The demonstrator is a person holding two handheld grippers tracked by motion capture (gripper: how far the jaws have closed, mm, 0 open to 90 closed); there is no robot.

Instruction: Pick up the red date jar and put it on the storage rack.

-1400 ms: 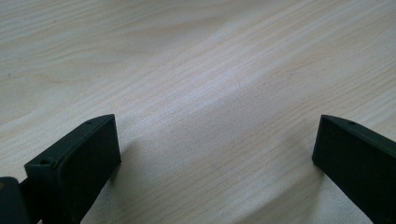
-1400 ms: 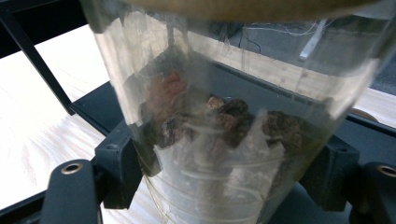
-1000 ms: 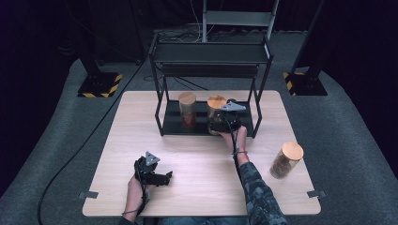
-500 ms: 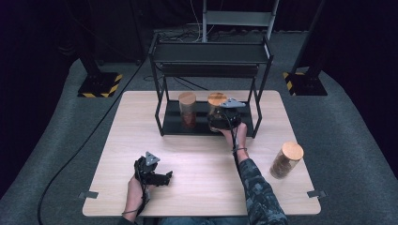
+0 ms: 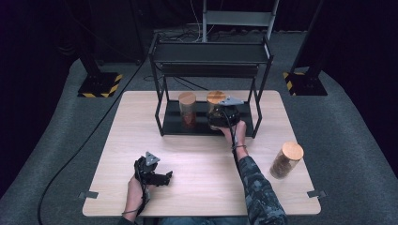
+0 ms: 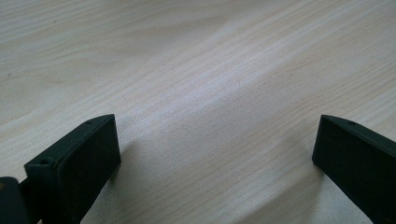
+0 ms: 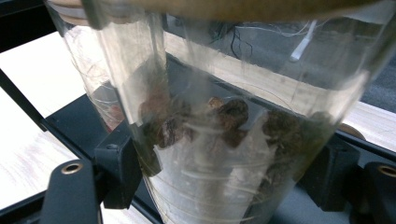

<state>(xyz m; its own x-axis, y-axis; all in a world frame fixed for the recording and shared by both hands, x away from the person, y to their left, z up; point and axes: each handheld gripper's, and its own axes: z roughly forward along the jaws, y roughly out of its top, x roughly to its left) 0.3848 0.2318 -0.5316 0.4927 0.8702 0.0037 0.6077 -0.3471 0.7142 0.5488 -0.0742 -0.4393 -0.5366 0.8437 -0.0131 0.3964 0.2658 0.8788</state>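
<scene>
Worktop (image 5: 197, 164): pale wood grain, rectangular.
Rack (image 5: 211, 70): black metal, on the worktop.
Jar (image 7: 224, 121): clear cylinder, cork lid, dark lumps inside; at the rack's lower shelf.
Right tongs (image 7: 224, 182): clenched around the jar.
Left tongs (image 6: 215, 154): spread wide, holding nothing, above bare worktop.

Light wood-grain worktop (image 5: 197, 164) stood on grey carpeted floor (image 5: 356, 140). Black metal shelf rack (image 5: 211, 54) sat on the worktop's far half, its low bottom shelf (image 5: 202, 124) carrying two cork-lidded glass jars side by side: left jar (image 5: 187, 108) and right jar (image 5: 216, 107), close together. A third cork-lidded jar (image 5: 285, 160) stood directly on the worktop near the right edge, well apart from the rack. Two small metal brackets (image 5: 88, 194) were at the near corners.
</scene>
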